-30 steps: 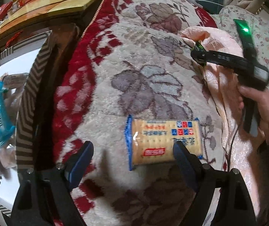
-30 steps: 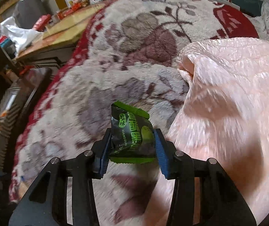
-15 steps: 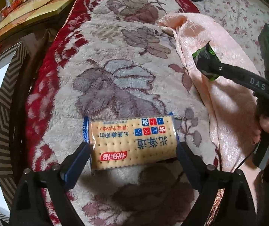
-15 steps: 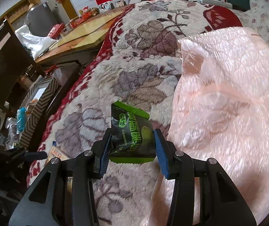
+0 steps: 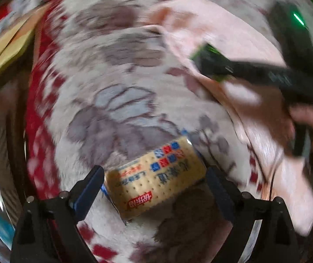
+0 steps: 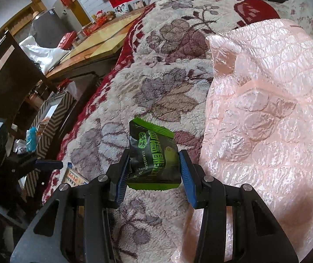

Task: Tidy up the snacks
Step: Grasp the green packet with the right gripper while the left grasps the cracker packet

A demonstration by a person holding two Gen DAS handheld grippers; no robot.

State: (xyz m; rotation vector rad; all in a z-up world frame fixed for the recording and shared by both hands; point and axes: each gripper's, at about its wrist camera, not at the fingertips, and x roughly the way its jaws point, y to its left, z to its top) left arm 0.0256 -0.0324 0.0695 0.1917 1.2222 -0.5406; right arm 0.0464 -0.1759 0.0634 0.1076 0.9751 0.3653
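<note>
A yellow cracker packet (image 5: 154,176) with blue ends lies tilted on the floral fleece blanket (image 5: 112,83), between the fingers of my left gripper (image 5: 154,184). The jaws stand wide on either side of it; whether the pads touch it is blurred. My right gripper (image 6: 155,171) is shut on a black and green snack packet (image 6: 153,155) and holds it above the blanket. It also shows in the left wrist view (image 5: 209,60) at the upper right. The cracker packet's corner (image 6: 73,178) shows low left in the right wrist view, beside the left gripper (image 6: 47,165).
A pink quilted cover (image 6: 266,120) lies over the right side of the bed. Left of the bed stand a chevron-edged box (image 6: 47,118) with snack bags, a wooden table (image 6: 104,37) and dark furniture (image 6: 5,74).
My left gripper has come down around the cracker packet, which now sits tilted between the fingers. My right gripper has lifted with the green packet and shifted toward the pink cover.
</note>
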